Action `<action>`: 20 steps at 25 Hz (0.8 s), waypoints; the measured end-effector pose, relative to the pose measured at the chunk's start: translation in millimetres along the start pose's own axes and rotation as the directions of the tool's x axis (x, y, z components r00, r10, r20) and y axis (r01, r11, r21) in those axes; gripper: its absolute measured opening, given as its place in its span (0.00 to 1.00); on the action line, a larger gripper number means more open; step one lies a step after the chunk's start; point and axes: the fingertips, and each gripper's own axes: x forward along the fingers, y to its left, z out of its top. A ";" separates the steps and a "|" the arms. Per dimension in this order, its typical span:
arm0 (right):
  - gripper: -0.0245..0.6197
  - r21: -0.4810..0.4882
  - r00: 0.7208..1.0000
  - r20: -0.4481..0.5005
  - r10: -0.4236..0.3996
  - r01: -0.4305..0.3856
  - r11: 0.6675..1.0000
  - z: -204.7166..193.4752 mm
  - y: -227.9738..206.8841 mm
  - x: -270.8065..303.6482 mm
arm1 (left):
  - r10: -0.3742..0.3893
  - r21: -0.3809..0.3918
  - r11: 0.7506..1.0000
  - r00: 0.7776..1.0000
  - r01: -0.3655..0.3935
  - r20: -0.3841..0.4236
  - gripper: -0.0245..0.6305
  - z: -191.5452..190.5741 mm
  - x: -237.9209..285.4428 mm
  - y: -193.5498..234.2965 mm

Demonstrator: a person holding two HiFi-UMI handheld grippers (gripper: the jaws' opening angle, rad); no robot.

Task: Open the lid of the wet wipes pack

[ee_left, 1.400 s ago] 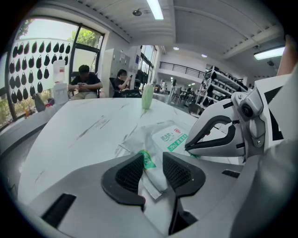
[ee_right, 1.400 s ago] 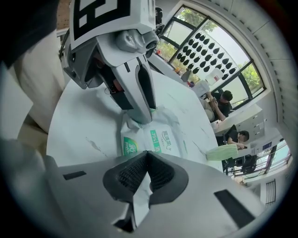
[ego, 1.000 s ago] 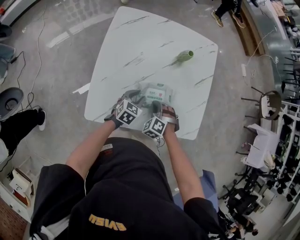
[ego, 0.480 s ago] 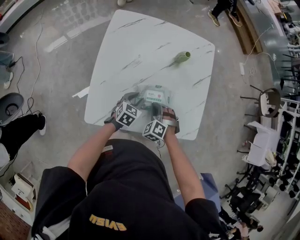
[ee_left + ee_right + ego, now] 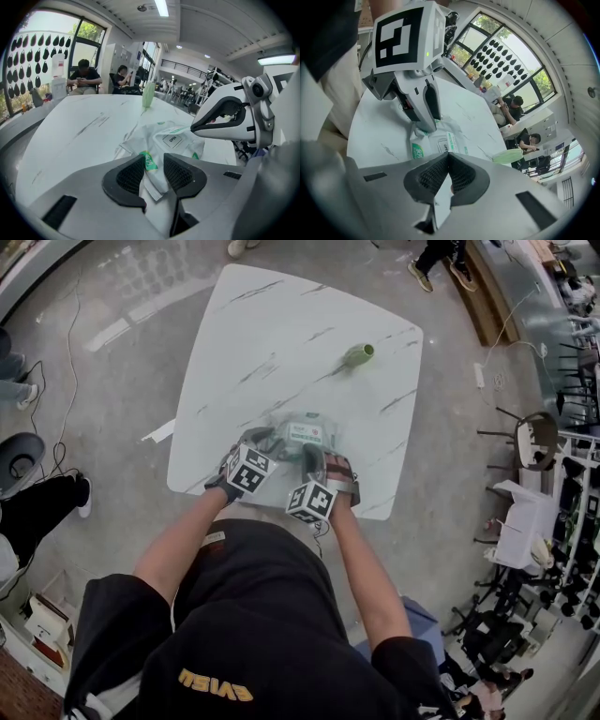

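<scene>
A white and green wet wipes pack (image 5: 309,430) lies near the front edge of the white marble table (image 5: 281,334). My left gripper (image 5: 270,441) is shut on the pack's crimped near end (image 5: 152,176), which sits between the black pads. My right gripper (image 5: 312,456) is shut on the thin lid flap. In the left gripper view its tip (image 5: 192,129) holds the flap's edge lifted just above the "OPEN" label (image 5: 172,139). In the right gripper view the shut jaws (image 5: 447,176) hang over the pack (image 5: 436,143), and the left gripper (image 5: 426,125) pins its far end.
A green bottle (image 5: 357,354) lies on the table's far right part, beyond the pack. The table's front edge (image 5: 281,502) runs right under my hands. Chairs and shelves (image 5: 544,521) crowd the floor to the right. A person's leg (image 5: 47,498) is at left.
My right gripper has risen a little, still shut on the flap. The left gripper keeps its hold on the pack and stays put.
</scene>
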 end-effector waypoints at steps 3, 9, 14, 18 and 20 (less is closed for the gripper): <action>0.04 0.015 1.000 0.009 -0.010 0.010 1.000 -0.7 -6.3 -2.3 | -0.003 -0.004 1.000 1.000 0.003 0.000 0.26 -0.1 0.5 -0.5; 0.04 0.061 0.999 0.034 -0.039 0.037 0.997 1.9 -23.4 -4.0 | -0.021 -0.005 1.000 1.000 0.020 -0.005 0.27 -0.3 0.6 -1.0; 0.04 0.070 0.998 0.035 -0.059 0.056 0.996 1.3 -40.1 -2.0 | -0.029 -0.011 1.000 1.000 0.029 -0.011 0.27 0.7 2.9 -1.2; 0.04 0.076 0.997 0.037 -0.069 0.066 0.995 3.7 -48.3 -1.7 | -0.034 -0.013 0.999 0.999 0.034 -0.013 0.27 0.8 1.2 -1.5; 0.04 0.084 0.997 0.040 -0.070 0.067 0.994 4.2 -50.6 -0.9 | -0.034 -0.010 0.999 0.999 0.034 -0.015 0.27 0.8 0.8 -2.0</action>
